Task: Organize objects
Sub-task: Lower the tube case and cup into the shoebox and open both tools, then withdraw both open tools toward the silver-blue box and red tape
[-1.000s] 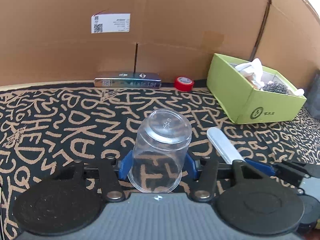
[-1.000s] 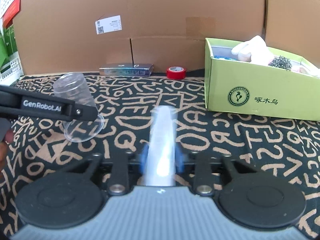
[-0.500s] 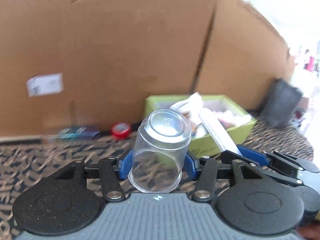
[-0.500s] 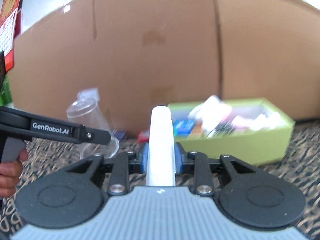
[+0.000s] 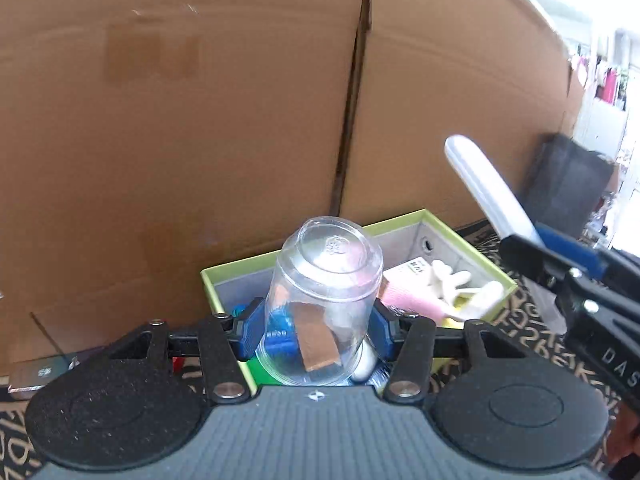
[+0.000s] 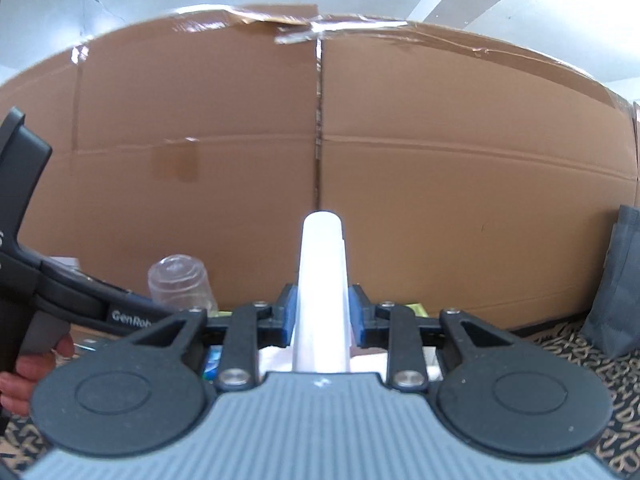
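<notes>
Left gripper (image 5: pixel 316 330) fingers pinch clear plastic cup (image 5: pixel 324 300) above green cardboard box (image 5: pixel 472 240); right gripper (image 6: pixel 322 314) fingers pinch white plastic tube (image 6: pixel 322 292).

The cup (image 5: pixel 324 304) is clear and colourless. The tube (image 6: pixel 322 300) is translucent white. The box (image 5: pixel 476 240) has a lime-green rim and grey inner walls. The gripper pads (image 5: pixel 250 330) are blue (bodies black and grey). The table cover (image 5: pixel 516 316) is black with tan letter shapes. The cardboard backdrop (image 5: pixel 200 120) is plain brown.
</notes>
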Motion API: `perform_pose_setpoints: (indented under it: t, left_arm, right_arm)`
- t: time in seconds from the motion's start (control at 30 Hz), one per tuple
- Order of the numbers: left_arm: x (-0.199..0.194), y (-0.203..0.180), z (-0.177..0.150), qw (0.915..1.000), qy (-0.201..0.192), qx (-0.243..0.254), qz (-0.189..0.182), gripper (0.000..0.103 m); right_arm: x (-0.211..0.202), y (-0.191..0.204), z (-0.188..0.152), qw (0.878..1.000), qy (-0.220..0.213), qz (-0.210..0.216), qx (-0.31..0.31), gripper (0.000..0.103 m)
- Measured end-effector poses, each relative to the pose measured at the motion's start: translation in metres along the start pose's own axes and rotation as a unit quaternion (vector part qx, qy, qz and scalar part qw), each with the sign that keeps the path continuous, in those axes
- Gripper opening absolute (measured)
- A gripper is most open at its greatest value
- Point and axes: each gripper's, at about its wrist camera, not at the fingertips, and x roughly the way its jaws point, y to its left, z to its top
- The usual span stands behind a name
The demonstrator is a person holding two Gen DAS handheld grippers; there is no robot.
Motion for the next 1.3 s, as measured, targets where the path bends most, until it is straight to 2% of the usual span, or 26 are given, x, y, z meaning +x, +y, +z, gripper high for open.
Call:
perform_pose_setpoints:
  t: [0.23,0.3,0.33,0.37,0.4,0.43,0.57,0.77,0.97,1.13,1.2,1.3]
  left_arm:
    - [0.038,-0.001,0.002,0.9995,0.021,0.021,0.012,0.058]
    - [0.045,-0.001,0.0,0.9992,0.02,0.029,0.017,0.061]
    - [0.047,-0.001,-0.002,0.9993,0.016,0.032,0.015,0.069]
    - [0.049,0.001,-0.004,0.9993,0.016,0.032,0.013,0.079]
    - [0.05,0.003,-0.006,0.9993,0.018,0.026,0.018,0.082]
    - [0.049,0.007,-0.008,0.9995,0.017,0.018,0.021,0.083]
    - [0.044,0.022,-0.017,0.9998,0.013,-0.012,0.009,0.085]
    - [0.037,0.028,-0.018,0.9993,0.009,-0.035,0.012,0.085]
    - [0.002,0.029,-0.024,0.9988,-0.02,-0.042,0.017,0.085]
    - [-0.043,0.038,-0.053,0.9965,-0.046,-0.065,0.023,0.087]
    - [-0.06,0.046,-0.071,0.995,-0.049,-0.082,0.029,0.088]
    - [-0.078,0.061,-0.101,0.9918,-0.042,-0.107,0.056,0.088]
  right_arm:
    - [0.058,-0.013,-0.018,1.0,0.024,-0.001,0.007,0.027]
    - [0.075,-0.013,-0.027,0.999,0.042,-0.004,0.004,0.027]
    - [0.084,-0.013,-0.033,0.998,0.057,-0.004,0.0,0.028]
    - [0.093,-0.014,-0.039,0.998,0.07,0.0,-0.003,0.039]
    - [0.097,-0.016,-0.046,0.997,0.077,-0.003,0.0,0.046]
    - [0.099,-0.018,-0.052,0.996,0.083,-0.01,0.002,0.059]
    - [0.091,-0.027,-0.07,0.997,0.074,-0.028,0.019,0.081]
    - [0.08,-0.026,-0.066,0.998,0.061,-0.027,0.018,0.087]
    - [0.06,-0.007,-0.042,0.999,0.037,-0.013,0.005,0.093]
    - [0.027,0.014,-0.034,1.0,0.016,0.015,0.0,0.103]
    - [0.014,0.026,-0.035,0.999,0.011,0.032,-0.007,0.103]
    - [-0.002,0.048,-0.04,0.998,0.013,0.056,-0.014,0.103]
